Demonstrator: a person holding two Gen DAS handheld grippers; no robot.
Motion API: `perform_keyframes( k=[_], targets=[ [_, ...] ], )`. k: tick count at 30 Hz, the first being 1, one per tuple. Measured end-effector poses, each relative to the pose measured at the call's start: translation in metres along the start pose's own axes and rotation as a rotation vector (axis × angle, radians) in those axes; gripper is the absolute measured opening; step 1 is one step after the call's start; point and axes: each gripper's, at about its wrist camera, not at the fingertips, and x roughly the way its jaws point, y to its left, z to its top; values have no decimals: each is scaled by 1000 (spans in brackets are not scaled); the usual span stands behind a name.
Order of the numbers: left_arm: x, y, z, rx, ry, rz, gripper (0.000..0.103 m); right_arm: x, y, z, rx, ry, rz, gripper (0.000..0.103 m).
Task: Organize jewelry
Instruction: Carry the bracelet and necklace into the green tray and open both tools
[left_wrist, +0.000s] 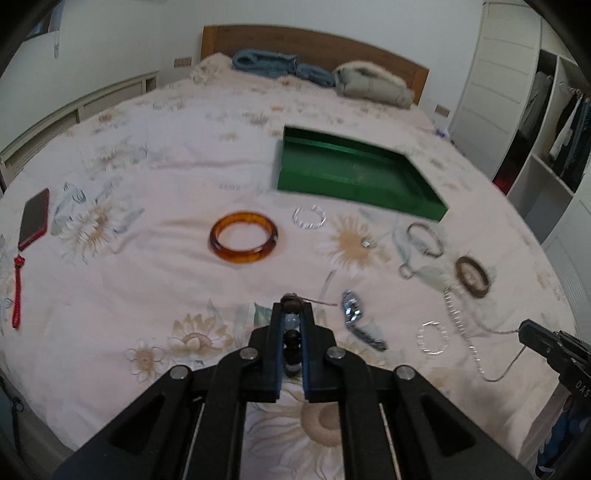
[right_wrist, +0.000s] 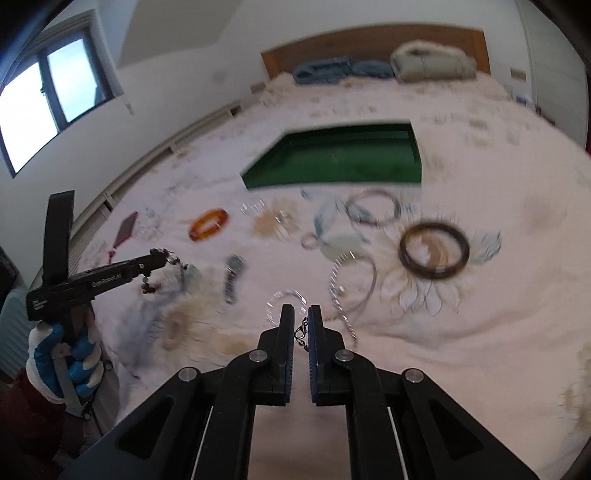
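Observation:
My left gripper (left_wrist: 291, 306) is shut on a beaded bracelet (left_wrist: 291, 334) of dark and pale beads, held above the bed; it also shows in the right wrist view (right_wrist: 162, 258) with the beads (right_wrist: 147, 286) dangling. My right gripper (right_wrist: 301, 312) is shut on a thin silver chain (right_wrist: 301, 334) that trails right over the sheet (right_wrist: 345, 291). A green tray (left_wrist: 354, 173) lies further up the bed, and in the right wrist view (right_wrist: 343, 158). On the sheet lie an amber bangle (left_wrist: 243, 242), a watch (left_wrist: 352, 308), a dark ring bangle (right_wrist: 435, 254) and several clear and silver bracelets.
A red phone (left_wrist: 35, 218) with a red strap (left_wrist: 16, 291) lies at the bed's left edge. Folded blue and beige clothes (left_wrist: 321, 75) rest by the wooden headboard. An open wardrobe (left_wrist: 554, 122) stands to the right, a window (right_wrist: 48, 96) to the left.

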Motion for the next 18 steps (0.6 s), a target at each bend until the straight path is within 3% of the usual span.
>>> perform_keyframes(
  k=[8,18],
  targets=[
    [-57,-6,16,-4,-103,-51,7,-61,30,17,-41,-122,-2,7],
    [-135,-36,67,51,-219,-152,7,-126,62,57,-106,-240,-35,7]
  ],
)
